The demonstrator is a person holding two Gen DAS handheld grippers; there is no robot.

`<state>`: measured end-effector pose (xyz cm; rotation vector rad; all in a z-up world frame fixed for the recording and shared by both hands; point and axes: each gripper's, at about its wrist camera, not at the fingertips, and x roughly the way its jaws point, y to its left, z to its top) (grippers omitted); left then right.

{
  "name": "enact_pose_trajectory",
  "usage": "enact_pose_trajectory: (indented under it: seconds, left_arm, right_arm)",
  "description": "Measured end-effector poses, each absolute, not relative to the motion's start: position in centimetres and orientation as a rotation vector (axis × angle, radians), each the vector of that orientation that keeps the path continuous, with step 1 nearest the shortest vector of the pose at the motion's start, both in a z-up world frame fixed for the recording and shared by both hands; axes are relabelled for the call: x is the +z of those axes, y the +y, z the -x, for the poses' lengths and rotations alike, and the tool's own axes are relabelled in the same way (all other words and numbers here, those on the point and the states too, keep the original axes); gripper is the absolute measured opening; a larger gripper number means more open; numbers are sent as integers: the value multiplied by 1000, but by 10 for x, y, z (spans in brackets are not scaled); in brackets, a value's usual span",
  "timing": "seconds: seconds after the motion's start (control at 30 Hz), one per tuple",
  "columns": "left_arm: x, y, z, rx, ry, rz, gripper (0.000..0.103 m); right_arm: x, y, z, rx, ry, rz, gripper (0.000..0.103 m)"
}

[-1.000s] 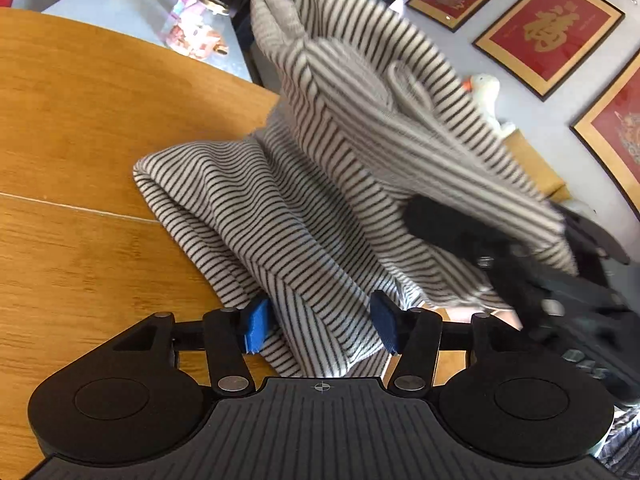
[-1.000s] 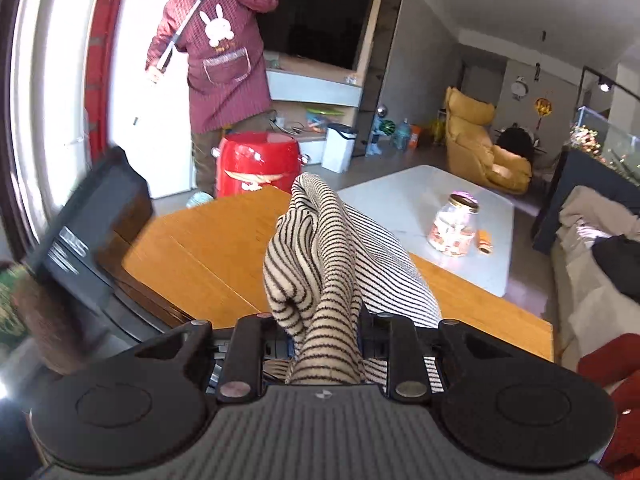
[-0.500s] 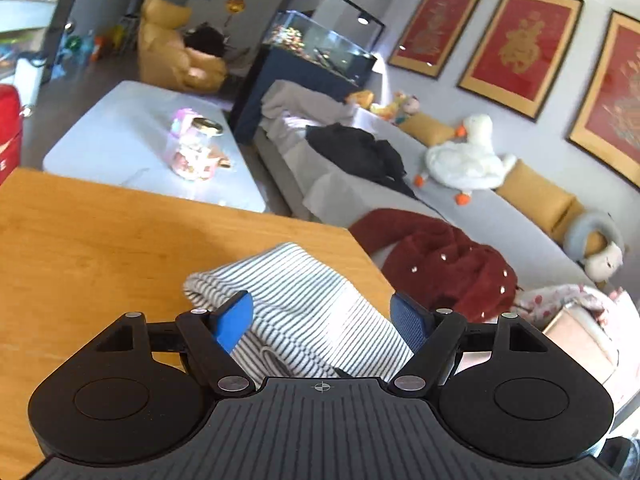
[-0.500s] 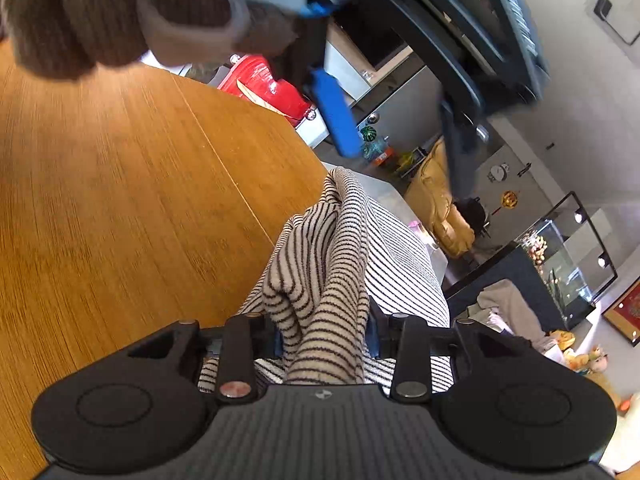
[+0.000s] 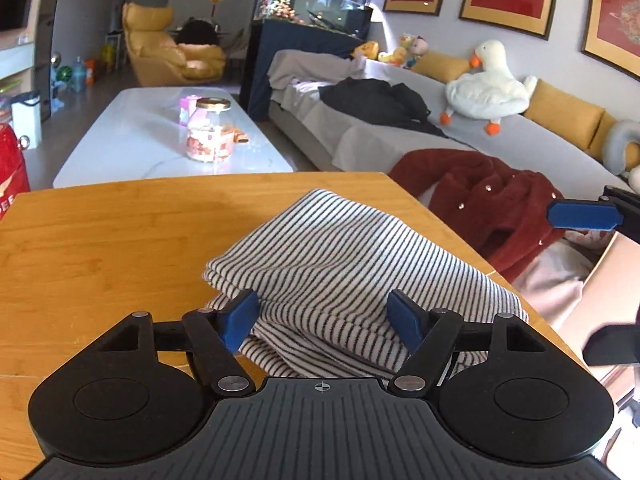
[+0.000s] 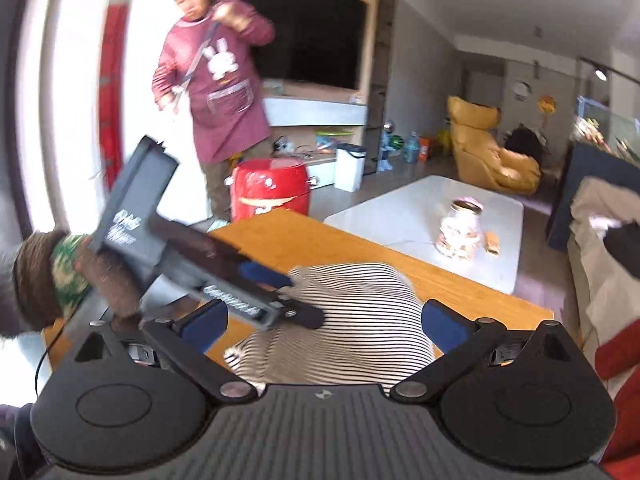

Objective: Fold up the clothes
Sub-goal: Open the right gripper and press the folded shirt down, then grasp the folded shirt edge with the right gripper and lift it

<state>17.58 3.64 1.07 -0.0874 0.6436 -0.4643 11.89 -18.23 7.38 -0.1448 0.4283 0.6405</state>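
Note:
A black-and-white striped garment (image 5: 340, 272) lies folded in a bundle on the wooden table (image 5: 100, 248), near its right edge. My left gripper (image 5: 324, 314) is open, its blue pads on either side of the bundle's near edge, gripping nothing. My right gripper (image 6: 326, 322) is open and empty above the same garment (image 6: 360, 320). The left gripper (image 6: 272, 284) shows in the right wrist view, reaching over the cloth from the left. One blue pad of the right gripper (image 5: 580, 216) shows at the right edge of the left wrist view.
A white coffee table (image 5: 132, 140) with a jar (image 5: 208, 128) stands beyond the wooden table. A grey sofa (image 5: 520, 148) with a red coat (image 5: 492, 200) lies to the right. A person in a maroon apron (image 6: 220, 92) stands by a red stool (image 6: 272, 192).
The right gripper has let go of the striped garment and opened. The garment, held up before, now lies in a folded bundle on the table. The left gripper opened wider.

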Motion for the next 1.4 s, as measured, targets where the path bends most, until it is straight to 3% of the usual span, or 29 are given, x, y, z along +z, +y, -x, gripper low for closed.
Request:
enact_pose_trajectory:
  seconds: [0.23, 0.47, 0.77, 0.83, 0.87, 1.17, 1.3, 1.37, 1.4]
  left_arm:
    - [0, 45, -181, -479, 681, 127, 81]
    - [-5, 48, -183, -485, 691, 141, 83]
    - [-2, 50, -183, -482, 690, 128, 83]
    - [-1, 49, -183, -481, 689, 125, 83]
    - [-1, 49, -183, -481, 689, 123, 83]
    - [-4, 57, -180, -496, 692, 125, 84]
    - [-8, 68, -182, -496, 695, 132, 93]
    - [-8, 73, -182, -496, 691, 132, 95]
    - [-8, 75, -182, -496, 688, 132, 97]
  right_arm:
    - [9, -186, -159, 464, 637, 85, 103]
    - [-9, -200, -153, 411, 709, -122, 103]
    - [27, -239, -170, 522, 648, -281, 103]
    - [39, -247, -185, 532, 638, -293, 100]
    - [43, -248, -198, 544, 645, -284, 93]
    - [-9, -223, -282, 685, 984, -330, 92]
    - [-7, -216, -255, 712, 950, -354, 65]
    - [-4, -218, -240, 683, 920, -307, 55]
    - [-2, -218, -233, 668, 905, -284, 55]
